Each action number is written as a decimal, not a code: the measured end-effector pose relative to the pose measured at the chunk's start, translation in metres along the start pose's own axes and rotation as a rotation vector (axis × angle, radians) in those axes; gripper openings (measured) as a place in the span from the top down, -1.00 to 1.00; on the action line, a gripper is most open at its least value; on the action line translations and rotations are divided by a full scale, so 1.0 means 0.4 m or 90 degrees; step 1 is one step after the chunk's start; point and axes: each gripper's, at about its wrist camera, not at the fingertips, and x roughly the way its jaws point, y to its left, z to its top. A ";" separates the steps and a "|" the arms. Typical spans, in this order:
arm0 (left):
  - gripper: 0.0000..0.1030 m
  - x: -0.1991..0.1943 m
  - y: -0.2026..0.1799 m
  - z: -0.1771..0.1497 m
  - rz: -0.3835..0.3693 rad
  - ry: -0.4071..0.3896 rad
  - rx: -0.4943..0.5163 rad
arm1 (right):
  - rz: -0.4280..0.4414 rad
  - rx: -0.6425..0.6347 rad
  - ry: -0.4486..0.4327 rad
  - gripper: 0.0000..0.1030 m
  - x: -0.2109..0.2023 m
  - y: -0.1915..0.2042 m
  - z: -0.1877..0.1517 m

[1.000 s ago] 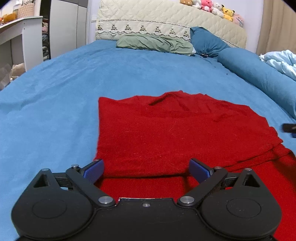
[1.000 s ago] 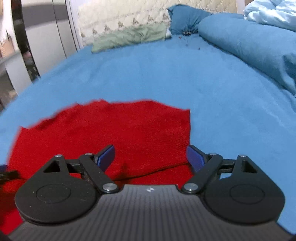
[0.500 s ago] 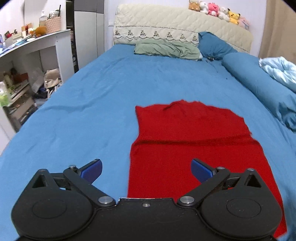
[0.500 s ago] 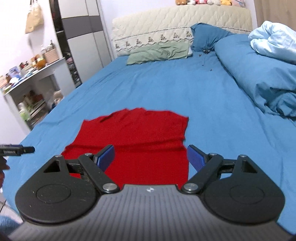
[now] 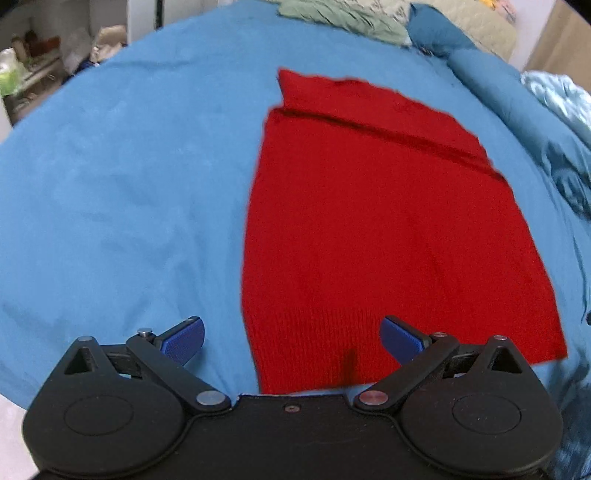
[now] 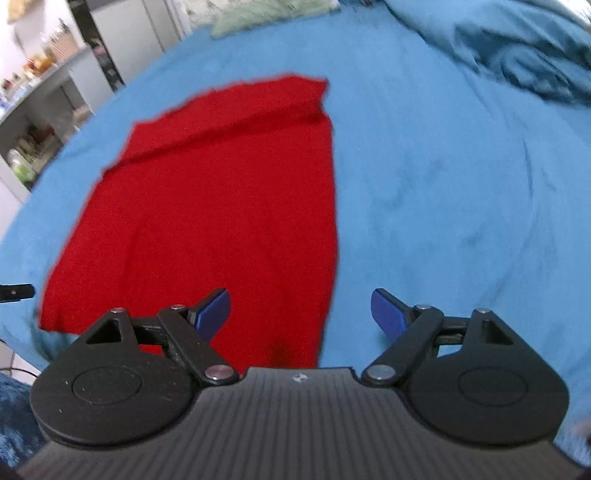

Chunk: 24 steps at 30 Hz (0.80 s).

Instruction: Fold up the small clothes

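A red knit garment (image 5: 384,221) lies flat on the blue bed, long side running away from me, with a folded layer across its far end. It also shows in the right wrist view (image 6: 221,206). My left gripper (image 5: 291,338) is open and empty, above the garment's near left corner at the ribbed hem. My right gripper (image 6: 301,312) is open and empty, above the garment's near right corner. The tip of the left gripper (image 6: 14,292) shows at the left edge of the right wrist view.
The blue bed sheet (image 5: 129,184) surrounds the garment. A green pillow (image 5: 343,14) and blue pillow (image 5: 436,26) lie at the far end, and a rumpled blue duvet (image 6: 517,55) to the right. Shelves with clutter (image 5: 26,74) stand left of the bed.
Both grippers pulled back from the far fold to the garment's near hem and tilted down toward it. They stay open. The garment has not moved.
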 end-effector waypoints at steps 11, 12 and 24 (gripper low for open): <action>-0.42 0.064 -0.019 -0.034 0.004 0.008 0.029 | -0.028 0.049 0.055 -0.59 0.087 -0.016 -0.089; -0.42 0.064 -0.019 -0.036 0.004 0.006 0.030 | -0.026 0.047 0.056 -0.51 0.092 -0.011 -0.092; 0.22 0.072 -0.035 -0.039 0.013 0.014 0.039 | -0.040 -0.024 0.057 0.47 0.104 0.025 -0.100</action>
